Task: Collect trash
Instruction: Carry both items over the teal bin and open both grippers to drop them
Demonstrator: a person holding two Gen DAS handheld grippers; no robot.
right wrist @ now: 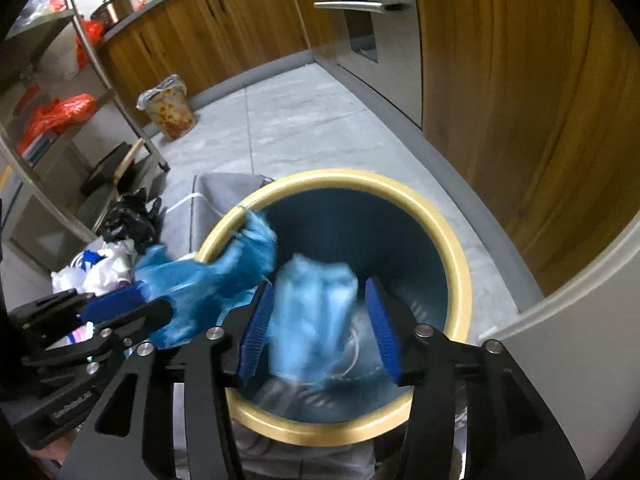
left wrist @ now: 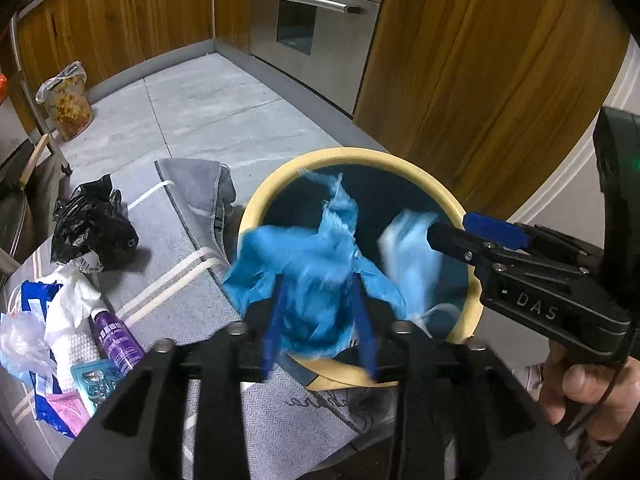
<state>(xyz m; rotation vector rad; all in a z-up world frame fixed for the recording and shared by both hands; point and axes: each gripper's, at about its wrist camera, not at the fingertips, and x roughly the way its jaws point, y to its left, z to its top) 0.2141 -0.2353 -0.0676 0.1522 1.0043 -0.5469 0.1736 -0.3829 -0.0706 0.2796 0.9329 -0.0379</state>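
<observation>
**Both grippers over the bin, blue trash dropping from parted jaws**

Left gripper (left wrist: 320, 320) points steeply down at the round bin (left wrist: 452, 192) (cream rim, dark teal inside), which sits straight ahead of it and a little to its right. Jaws parted. The blue plastic wad (left wrist: 304, 264) sits between and just beyond the fingertips, motion-blurred, draped over the bin's near-left rim; pads do not look pressed on it, though blur makes contact hard to confirm.

Right gripper (right wrist: 320, 320) also points down into the bin mouth, jaws spread wide. The pale blue piece (right wrist: 312, 304) is between its blue pads (right wrist: 382, 330) with a clear gap on the right side, blurred, over the bin interior. Not pinched.

From the left wrist view the right gripper comes in from the right with its tip above the far-right part of the bin, a hand (left wrist: 588, 384) on its handle. From the right wrist view the left gripper is just to the left, at the bin's left rim.

Left of the left gripper, on a grey striped cloth (left wrist: 176, 280): crumpled black bag (left wrist: 92, 228), white tissue (left wrist: 72, 300), purple bottle (left wrist: 116, 340), blue-white packet (left wrist: 44, 396). Farther ahead-left on the tiled floor, a lined patterned waste bin (left wrist: 68, 104) by the wooden cabinets (left wrist: 480, 80).
</observation>
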